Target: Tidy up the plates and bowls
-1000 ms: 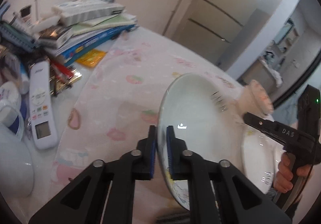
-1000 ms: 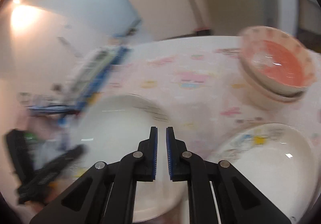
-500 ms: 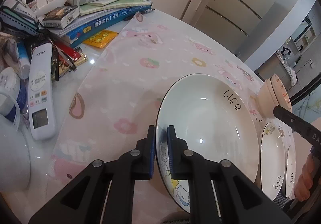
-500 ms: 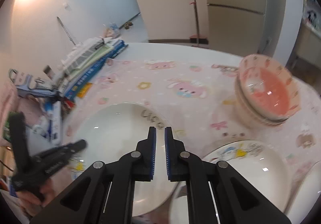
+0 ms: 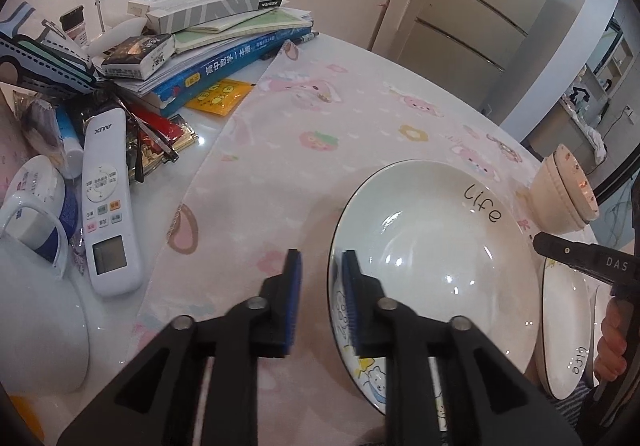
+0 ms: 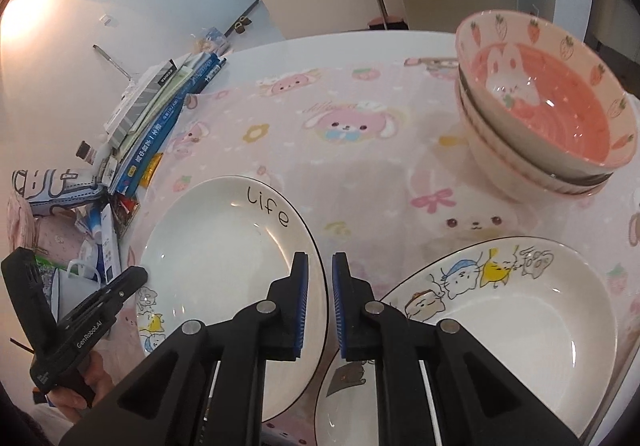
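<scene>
I'm letting my left gripper (image 5: 318,300) spread off the near-left rim of the white ceramic "life" plate (image 5: 432,246) lying on the pink tablecloth (image 5: 320,126); my right gripper (image 6: 318,302), empty and starting to part, should next grip its right rim.

Black left claw (image 5: 320,298) and right claw (image 6: 318,302), blue ribbed pads, silver pivot screws.

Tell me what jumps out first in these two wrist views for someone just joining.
The white "life" plate lies flat on the pink cartoon tablecloth, its near rim between the opening jaws of the left gripper. Behind it to the right stands a stack of pink strawberry-rabbit bowls, with a cat-print plate in front. Books and a white remote clutter the table's left side.
</scene>
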`<state>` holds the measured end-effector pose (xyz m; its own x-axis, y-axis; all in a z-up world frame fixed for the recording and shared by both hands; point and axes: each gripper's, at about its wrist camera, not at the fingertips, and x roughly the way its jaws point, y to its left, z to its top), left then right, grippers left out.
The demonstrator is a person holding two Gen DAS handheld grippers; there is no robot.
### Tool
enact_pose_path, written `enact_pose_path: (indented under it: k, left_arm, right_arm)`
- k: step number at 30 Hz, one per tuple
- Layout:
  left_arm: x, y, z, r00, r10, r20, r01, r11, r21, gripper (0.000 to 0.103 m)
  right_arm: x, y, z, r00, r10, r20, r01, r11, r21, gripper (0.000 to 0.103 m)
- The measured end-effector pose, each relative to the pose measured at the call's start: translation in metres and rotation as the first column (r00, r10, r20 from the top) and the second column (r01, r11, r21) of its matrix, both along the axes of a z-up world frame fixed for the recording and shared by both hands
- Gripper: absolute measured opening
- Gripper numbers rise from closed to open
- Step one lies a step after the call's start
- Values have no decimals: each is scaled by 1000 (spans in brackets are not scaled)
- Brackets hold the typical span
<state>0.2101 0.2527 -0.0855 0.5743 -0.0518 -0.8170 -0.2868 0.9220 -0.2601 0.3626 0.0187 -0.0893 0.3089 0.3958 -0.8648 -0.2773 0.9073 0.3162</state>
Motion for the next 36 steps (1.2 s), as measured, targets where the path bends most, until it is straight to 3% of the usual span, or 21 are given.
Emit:
enact_pose_path:
  k: [2,7,10,12,17,22,26,28,32,36]
  left_arm:
    - [1,3,-4,1000,11,-14,-12,1000,-9,38]
    - [1,10,-15,1000,10,-29,-12,998,-65,39]
    - [3,8,-18,999,-14,-29,11,996,-89,39]
    - [4,5,-19,999,-39,-28,36,994,-103,27]
    - [6,2,-19,998,-54,-13,52,987,-149,27]
    - [7,-7,-18,996,-90,-12,88,987,-136,25]
    - [6,3,-17,997,-68,-48,60,986,-154,25]
    - [4,8,-15,998,-50,-49,43,989,-144,25]
    - [-1,14,-7,998,-39,-45,32,987,-157,25]
    - [-5,13,8,999,-32,-34,27,990,-142,25]
  right_arm:
    - [2,2,-7,1000,1,-15,-1,1000,-21,15]
    - [5,4,-18,998,19,-61,-17,999,30,16]
    - [7,7,-23,996,36,-85,-32,998,49,17]
    - [9,8,-26,994,48,-95,-42,997,59,19]
    - [13,9,-29,993,46,-106,-36,995,98,20]
    - [9,21,-27,992,99,-80,-95,994,53,27]
    - [12,7,-32,976,90,-196,-45,975,220,27]
    - [7,8,-29,973,110,-203,-55,965,256,27]
    - [-6,20,-12,983,120,-141,-91,976,198,27]
    - [-11,16,0,983,104,-150,-70,973,218,27]
